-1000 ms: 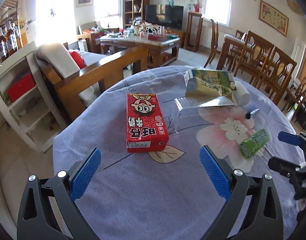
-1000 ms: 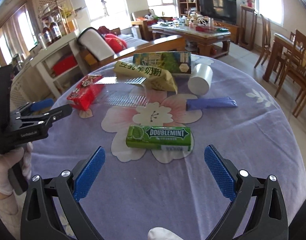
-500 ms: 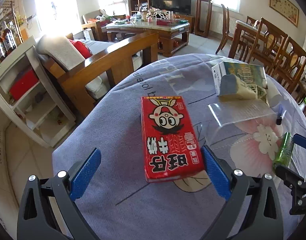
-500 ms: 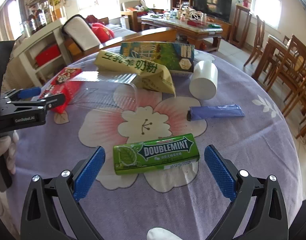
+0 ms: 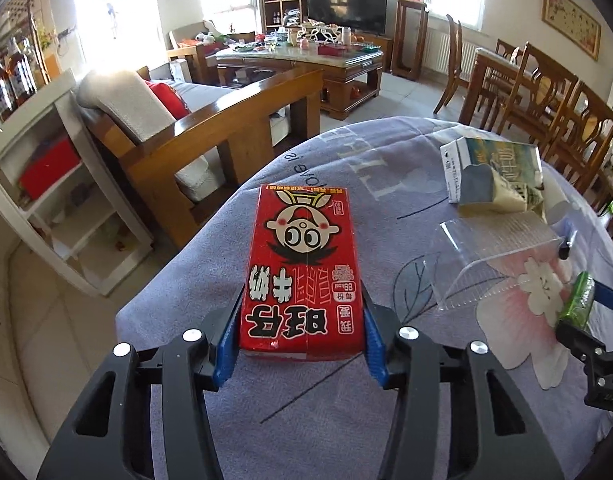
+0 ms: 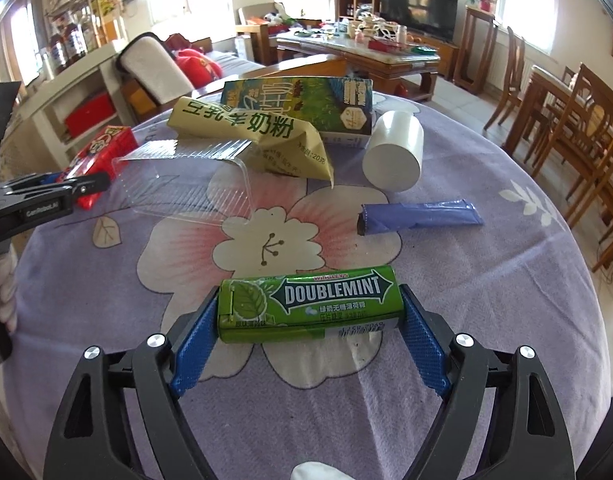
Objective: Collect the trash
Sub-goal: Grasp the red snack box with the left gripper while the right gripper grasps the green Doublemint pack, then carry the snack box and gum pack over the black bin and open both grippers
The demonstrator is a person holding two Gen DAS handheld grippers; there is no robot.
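My left gripper (image 5: 302, 328) is shut on the red milk carton (image 5: 304, 264), its blue pads pressed on both long sides, on the purple tablecloth (image 5: 298, 420). My right gripper (image 6: 308, 320) is shut on the green Doublemint gum pack (image 6: 306, 304), pads on its two ends. The gum pack (image 5: 578, 300) and right gripper also show at the right edge of the left wrist view. The red carton (image 6: 102, 156) and left gripper show at the left of the right wrist view.
Other trash lies further back: a clear plastic tray (image 6: 194, 184), a yellow milk-powder bag (image 6: 254, 136), a green box (image 6: 302, 100), a white cup on its side (image 6: 394, 152) and a purple wrapper (image 6: 418, 216). A wooden sofa (image 5: 210, 140) and dining chairs (image 5: 566, 112) surround the round table.
Both grippers moved forward over their objects and closed: the left onto the red milk carton, the right onto the Doublemint pack. Both were open one second ago.
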